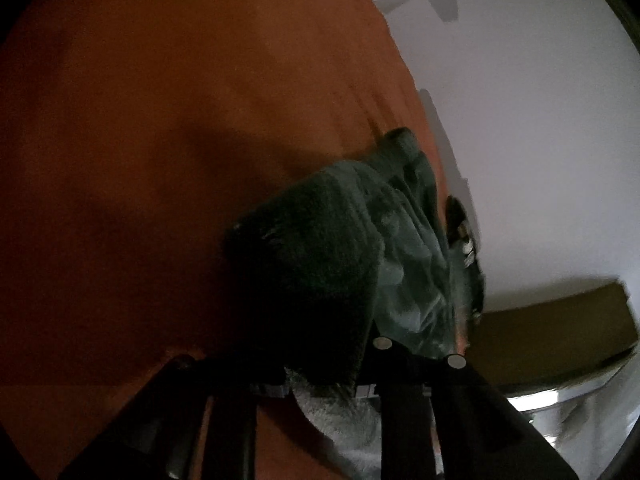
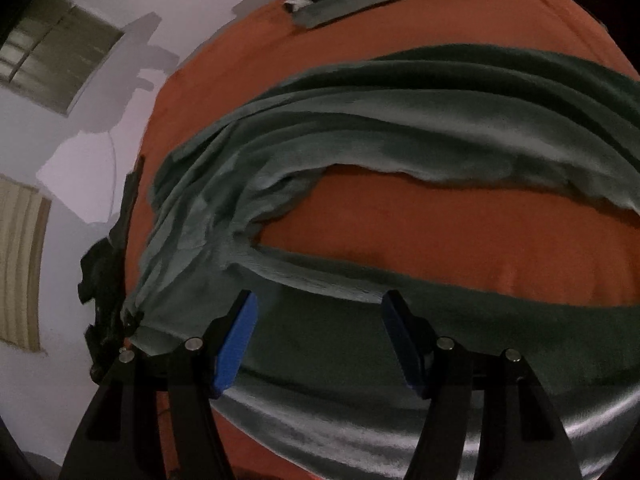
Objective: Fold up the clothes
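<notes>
On the orange bed: a green-grey fleecy garment (image 2: 400, 120) lies spread across the orange cover (image 2: 440, 232), bunched at one end, with a long band of it running back toward the right-hand tool.

Left gripper (image 1: 332, 364): clamped on a thick wad of the garment (image 1: 320, 264). The cloth fills the space where the jaws would show, so the fingertips themselves are buried, but the fabric is clearly pinched and hanging off the front of the tool.

Right gripper (image 2: 320, 340): jaws apart, blue pads (image 2: 240, 340) standing wide, nothing pressed between them. It sits over the near band of fabric, which runs under and between the fingers, loose.

Step in hand (my guess): left side has its corner, right side needs its own grab before anything gets folded over.

How I'd do it well: drop the right tool onto a single edge of that near band, not the whole rumpled pile, and close on one or two layers only. Then keep both hands level and pull the cloth lightly taut before carrying it across, or the fold goes crooked.

Watch out: the left grab looks bulky, so it may be holding extra layers that drag the rest along.

Also around: another dark piece (image 2: 320, 0) at the far edge of the bed, well apart from all this.
</notes>
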Demonstrator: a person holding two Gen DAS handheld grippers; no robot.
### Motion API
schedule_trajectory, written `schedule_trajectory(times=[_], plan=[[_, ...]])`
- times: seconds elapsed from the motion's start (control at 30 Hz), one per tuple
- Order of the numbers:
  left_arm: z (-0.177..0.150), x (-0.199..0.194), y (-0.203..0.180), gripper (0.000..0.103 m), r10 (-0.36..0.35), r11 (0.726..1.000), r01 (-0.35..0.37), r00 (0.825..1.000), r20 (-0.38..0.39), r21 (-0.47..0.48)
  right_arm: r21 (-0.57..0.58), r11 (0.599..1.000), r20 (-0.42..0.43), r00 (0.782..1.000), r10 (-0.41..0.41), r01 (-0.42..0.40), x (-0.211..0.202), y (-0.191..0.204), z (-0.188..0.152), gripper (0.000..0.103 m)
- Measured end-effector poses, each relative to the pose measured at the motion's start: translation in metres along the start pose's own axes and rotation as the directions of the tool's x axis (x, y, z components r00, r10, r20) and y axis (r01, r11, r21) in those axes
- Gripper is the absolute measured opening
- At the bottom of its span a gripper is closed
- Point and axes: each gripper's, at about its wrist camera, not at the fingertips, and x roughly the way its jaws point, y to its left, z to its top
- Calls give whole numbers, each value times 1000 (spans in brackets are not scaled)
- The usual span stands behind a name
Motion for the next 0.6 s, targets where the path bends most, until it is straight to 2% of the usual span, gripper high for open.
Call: schedule_trajectory(times=[0.07, 0.17, 0.23, 0.27, 0.3, 0.4, 0.47, 0.5, 0.57, 0.6], plan=[[-4, -16, -10, 21, -21, 999, 21, 1000, 15, 27, -68, 997, -42, 999, -28, 25, 7, 13, 13, 64], [-6, -36, -20, 24, 67, 992, -67, 998, 10, 105, -216, 974, -60, 995, -76, 61, 12, 40, 43, 64], [-7, -46, -17, 30, 101, 987, -101, 995, 7, 122, -322, 943, -58, 993, -104, 80, 15, 62, 66, 65], [-8, -49, -13, 36, 124, 987, -124, 992, 5, 106, -387, 917, -51, 991, -123, 94, 19, 77, 81, 70], [-9, -50, -9, 39, 149, 985, -149, 989, 3, 84, -449, 887, -43, 989, -142, 108, 24, 92, 93, 76], [-12, -56, 26, 43, 216, 975, -216, 976, 0, -58, -624, 771, -49, 979, -200, 126, 53, 144, 127, 83], [-17, -61, 48, 43, 200, 968, -198, 980, -2, -155, -722, 683, -78, 967, -242, 113, 81, 180, 143, 84], [-19, -64, 56, 43, 168, 968, -165, 986, -1, -187, -771, 629, -92, 960, -266, 100, 98, 201, 151, 84], [-19, -63, 57, 44, 140, 970, -136, 990, 4, -200, -850, 520, -94, 948, -305, 83, 133, 244, 162, 84], [-17, -59, 53, 48, 128, 974, -125, 992, 3, -190, -877, 476, -96, 942, -322, 74, 153, 265, 166, 84]])
